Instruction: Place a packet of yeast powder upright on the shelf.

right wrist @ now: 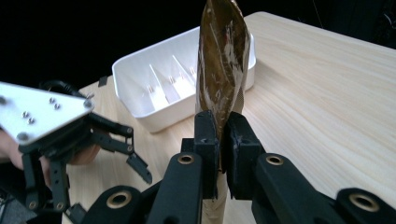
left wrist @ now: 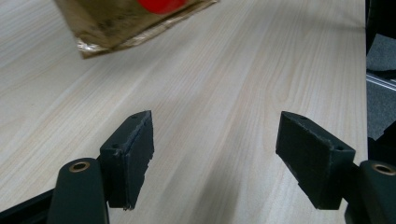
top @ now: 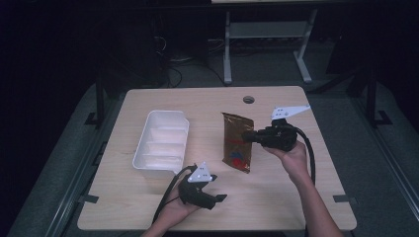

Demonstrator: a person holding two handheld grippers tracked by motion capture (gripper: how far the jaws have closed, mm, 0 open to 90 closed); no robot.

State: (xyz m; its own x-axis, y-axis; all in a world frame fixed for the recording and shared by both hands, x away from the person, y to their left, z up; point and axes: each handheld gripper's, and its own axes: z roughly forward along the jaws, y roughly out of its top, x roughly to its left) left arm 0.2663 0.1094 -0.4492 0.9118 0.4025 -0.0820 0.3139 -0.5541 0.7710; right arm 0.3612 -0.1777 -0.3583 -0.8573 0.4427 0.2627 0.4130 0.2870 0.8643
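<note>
Jaws of right gripper (right wrist: 219, 154) clamp brown pouch (right wrist: 222, 65) — upright, edge-on.

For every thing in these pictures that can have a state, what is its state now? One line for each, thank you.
Brown foil pouch: clamped at one edge by the right tool, standing on edge in the right gripper view.
White tray: resting on the table, its compartments empty.
Right tool: shut on the pouch.
Left tool: open, holding nothing, above bare table.
Table: a round hole near its far edge.

One brown pouch (top: 238, 141), one white tray (top: 163, 140), two grippers
</note>
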